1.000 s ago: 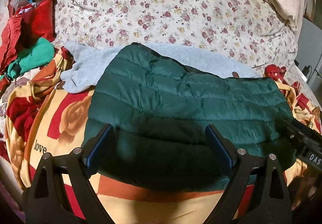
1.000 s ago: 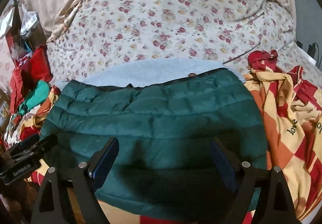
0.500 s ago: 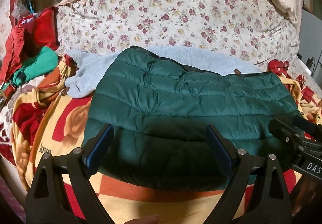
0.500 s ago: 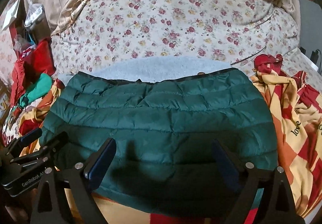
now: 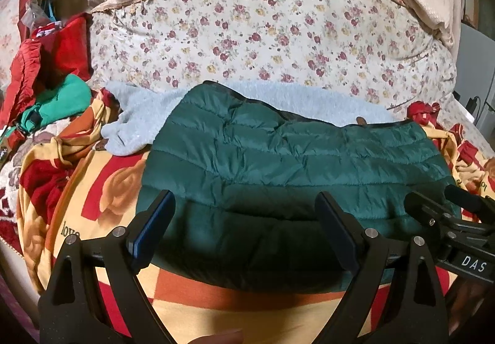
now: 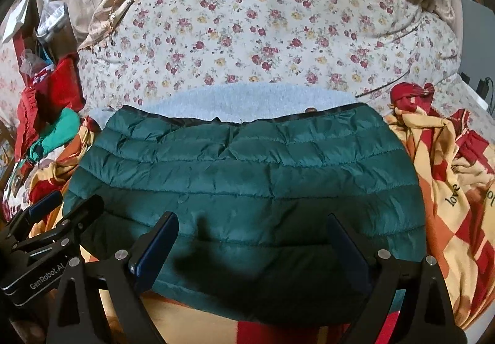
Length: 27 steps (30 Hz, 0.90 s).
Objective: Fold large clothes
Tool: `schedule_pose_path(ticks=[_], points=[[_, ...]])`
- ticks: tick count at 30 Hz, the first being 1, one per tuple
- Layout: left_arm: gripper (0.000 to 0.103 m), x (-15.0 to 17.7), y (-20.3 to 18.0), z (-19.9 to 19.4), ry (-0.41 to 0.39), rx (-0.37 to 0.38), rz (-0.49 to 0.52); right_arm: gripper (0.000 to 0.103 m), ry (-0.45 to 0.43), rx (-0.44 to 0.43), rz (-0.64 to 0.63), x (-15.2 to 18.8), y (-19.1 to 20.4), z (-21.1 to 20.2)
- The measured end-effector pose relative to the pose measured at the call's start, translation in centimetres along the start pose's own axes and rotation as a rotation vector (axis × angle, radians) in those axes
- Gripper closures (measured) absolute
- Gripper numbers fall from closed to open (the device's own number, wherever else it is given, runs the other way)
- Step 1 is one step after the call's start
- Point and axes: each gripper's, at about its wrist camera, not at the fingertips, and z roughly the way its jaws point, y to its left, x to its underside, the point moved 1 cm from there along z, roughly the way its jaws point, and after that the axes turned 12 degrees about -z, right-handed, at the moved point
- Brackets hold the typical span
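Right wrist: green quilted jacket (image 6: 247,177) on blanket (image 6: 458,205)

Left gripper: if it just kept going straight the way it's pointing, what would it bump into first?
Most likely the green puffy jacket lying folded on the blanket. The left gripper is open and aimed over the jacket's near part. Depth is hard to judge, so it might skim above it towards the grey fleece.

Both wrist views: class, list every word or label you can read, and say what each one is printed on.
"love" – on the red and yellow blanket, left wrist view.
"love" – again on that blanket, right wrist view.
"DAS" – cut off by the frame edge, on the right gripper body.
"GenRobot.AI" – on the left gripper body.
Nothing readable on the green jacket.
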Motion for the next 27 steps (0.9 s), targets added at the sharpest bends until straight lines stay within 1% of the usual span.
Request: schedule_pose_path(ticks=[5,12,15,27], points=[[0.011,-0.2,0.4,0.6,-0.001,-0.016,-0.007,0.008,0.001,-0.002,-0.005,-0.2,0.2,0.2],[0.011,-0.1,0.1,2.2,0.018,-0.047,-0.004,0.008,0.026,-0.023,-0.003,-0.5,-0.2,2.5],[0.011,-0.2,0.0,2.6,0.014,-0.062,0.001,0.008,0.028,-0.019,0.003,-0.5,-0.5,3.0],[0.011,-0.1,-0.3,2.9,0.012,-0.068,0.011,0.007,0.036,-0.026,0.008,-0.4,-1.0,3.3]])
